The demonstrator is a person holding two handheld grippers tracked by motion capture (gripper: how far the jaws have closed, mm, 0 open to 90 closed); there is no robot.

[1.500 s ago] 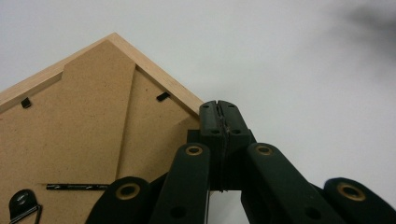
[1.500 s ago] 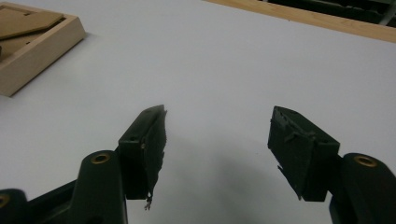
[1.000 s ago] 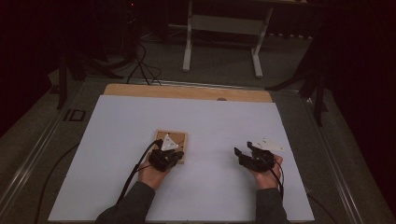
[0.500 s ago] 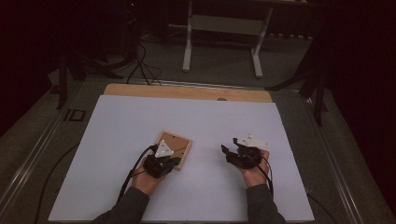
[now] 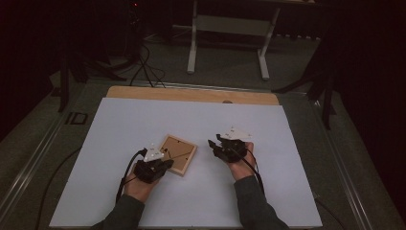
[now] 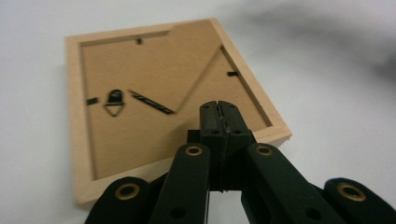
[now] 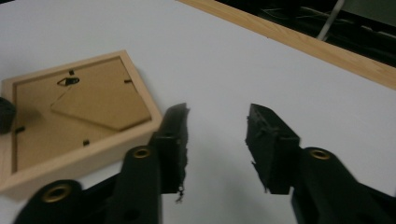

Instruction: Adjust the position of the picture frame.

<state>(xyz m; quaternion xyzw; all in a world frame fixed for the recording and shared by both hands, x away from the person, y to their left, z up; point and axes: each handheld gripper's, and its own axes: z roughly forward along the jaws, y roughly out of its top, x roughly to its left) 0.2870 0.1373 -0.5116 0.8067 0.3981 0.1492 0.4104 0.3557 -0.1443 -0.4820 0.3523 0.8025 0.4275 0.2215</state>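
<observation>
Wooden picture frame (image 5: 177,154) lies face-down on the white table sheet (image 5: 143,120), backing board up, hanger clip and turn tabs visible in the left gripper view; it sits rotated now, corner pointing toward the person, where a second ago it lay squarer and a bit farther up the sheet; so it has been slid and twisted toward the near-left.

Left gripper (image 6: 218,116): jaws fully together, nothing between them; closed tips rest over the frame's near edge, look to be pressing on the rail or backing, contact itself not clear; reads as a push/pin, not a grasp.

Right gripper (image 7: 216,123): has come in from the right, now just beside the frame's right edge; jaws have just been closing, stand roughly half apart, only bare sheet between them; its left finger (image 7: 173,135) sits just beside the frame rail, not clearly touching.

Judgement: left is steadying the frame, right is lining up for the edge or a backing tab; frame not yet gripped by either.
</observation>
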